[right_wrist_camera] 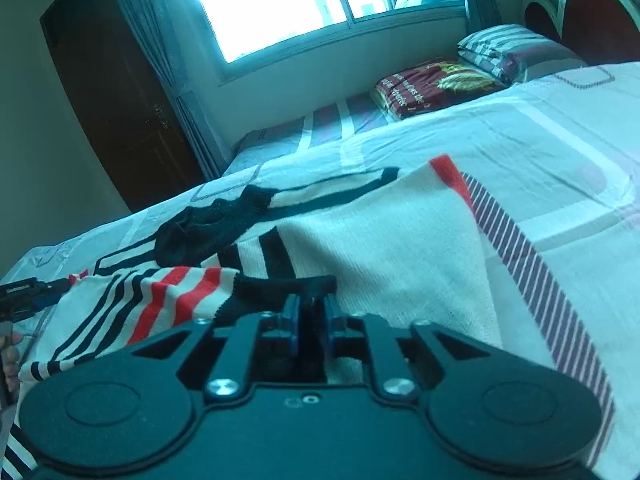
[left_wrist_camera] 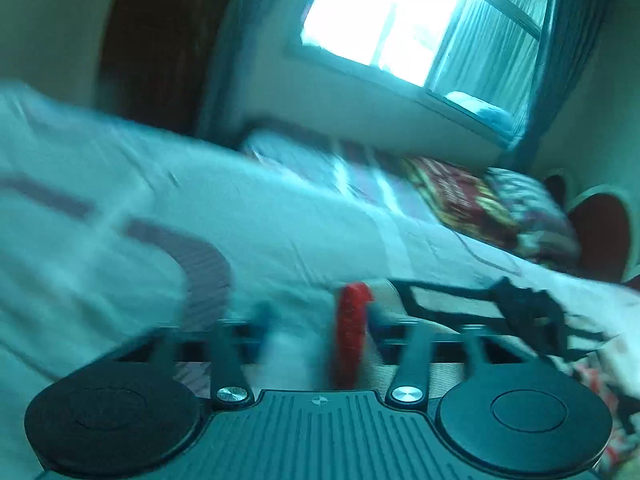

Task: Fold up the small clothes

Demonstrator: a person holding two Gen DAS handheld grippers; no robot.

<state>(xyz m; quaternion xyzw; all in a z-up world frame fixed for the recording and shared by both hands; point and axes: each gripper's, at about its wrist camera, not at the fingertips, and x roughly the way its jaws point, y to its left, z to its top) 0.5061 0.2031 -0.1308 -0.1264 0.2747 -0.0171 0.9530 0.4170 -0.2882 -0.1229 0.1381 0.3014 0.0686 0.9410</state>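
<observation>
A cream knit sweater [right_wrist_camera: 380, 248] with black and red stripes lies spread on the bed; its black collar [right_wrist_camera: 208, 232] is bunched at the far left. My right gripper [right_wrist_camera: 311, 312] hovers low over the sweater with its jaws slightly apart, and the black sleeve cuff [right_wrist_camera: 280, 290] lies at their tips without being pinched. The left wrist view is blurred. There my left gripper [left_wrist_camera: 320, 320] stands open, and a red striped edge of the sweater [left_wrist_camera: 352, 320] stands up loose between its fingers. The left gripper [right_wrist_camera: 28, 292] also shows at the sweater's left edge.
The pale patterned bedsheet [right_wrist_camera: 540, 132] stretches right and back. A folded dark red blanket [right_wrist_camera: 432, 84] and striped pillows [right_wrist_camera: 508, 50] lie near the headboard [right_wrist_camera: 592, 28]. A window [right_wrist_camera: 280, 0], curtains and a dark wardrobe [right_wrist_camera: 120, 100] stand behind. A person's hand [right_wrist_camera: 10, 354] is at the left edge.
</observation>
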